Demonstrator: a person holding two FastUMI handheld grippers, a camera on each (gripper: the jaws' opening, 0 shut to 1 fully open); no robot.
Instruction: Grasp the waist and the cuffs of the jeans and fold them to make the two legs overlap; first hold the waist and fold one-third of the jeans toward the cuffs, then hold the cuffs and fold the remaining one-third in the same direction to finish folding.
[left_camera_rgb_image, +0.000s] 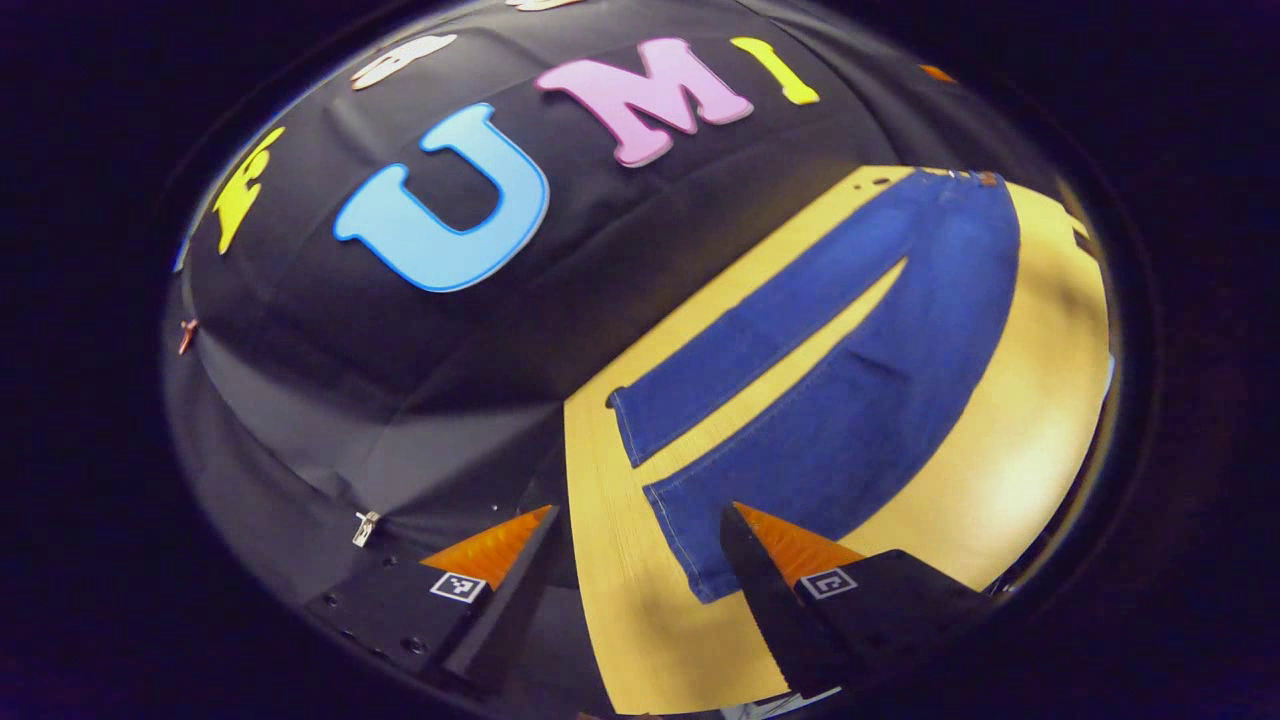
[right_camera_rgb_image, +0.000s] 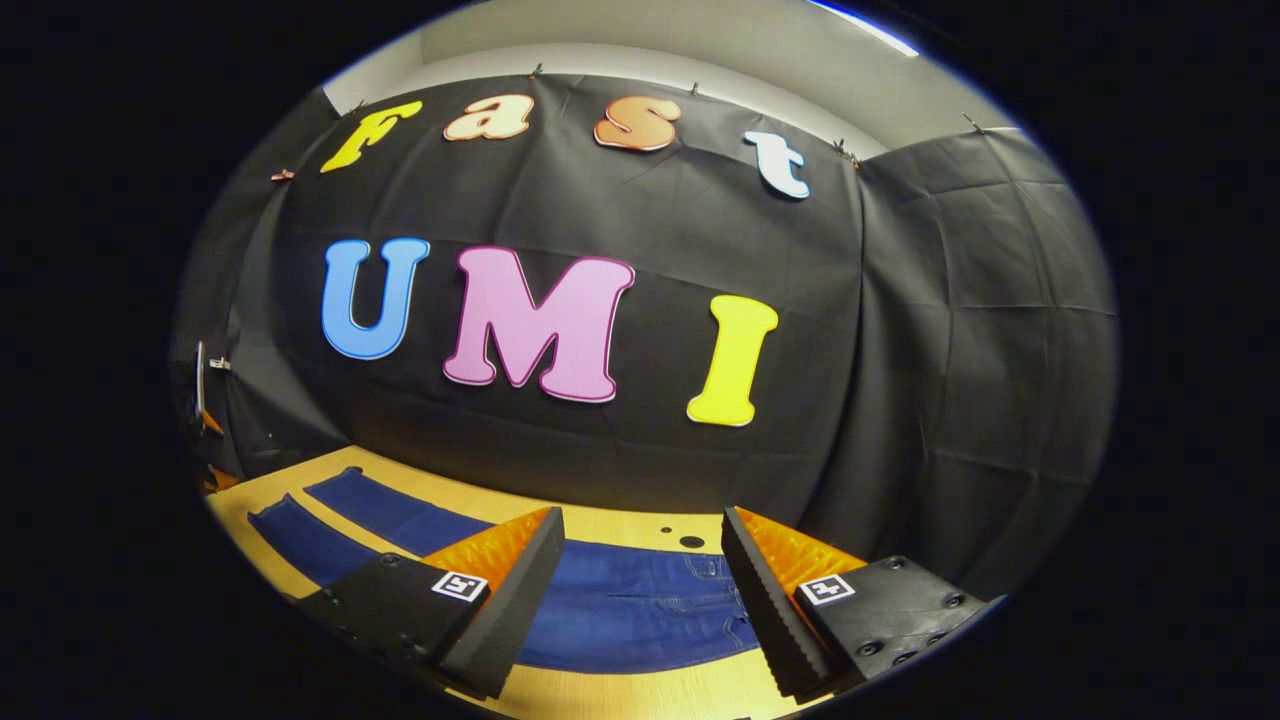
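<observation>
Blue jeans (left_camera_rgb_image: 850, 380) lie flat on the wooden table (left_camera_rgb_image: 1010, 450), legs spread apart. In the left gripper view the two cuffs are nearest, the waist far at the upper right. My left gripper (left_camera_rgb_image: 640, 520) hangs open above the cuff end, with one finger over the nearer cuff and the other out past the table's edge. In the right gripper view the jeans (right_camera_rgb_image: 630, 600) show their waist part between the fingers, the legs running off to the left. My right gripper (right_camera_rgb_image: 640, 525) is open above the waist, holding nothing.
The black booth cloth (right_camera_rgb_image: 950, 400) stands close behind the table (right_camera_rgb_image: 620, 525) and along its side. Small holes (right_camera_rgb_image: 690, 541) mark the tabletop just behind the waist. The table's end edge (left_camera_rgb_image: 590, 560) lies just beyond the cuffs.
</observation>
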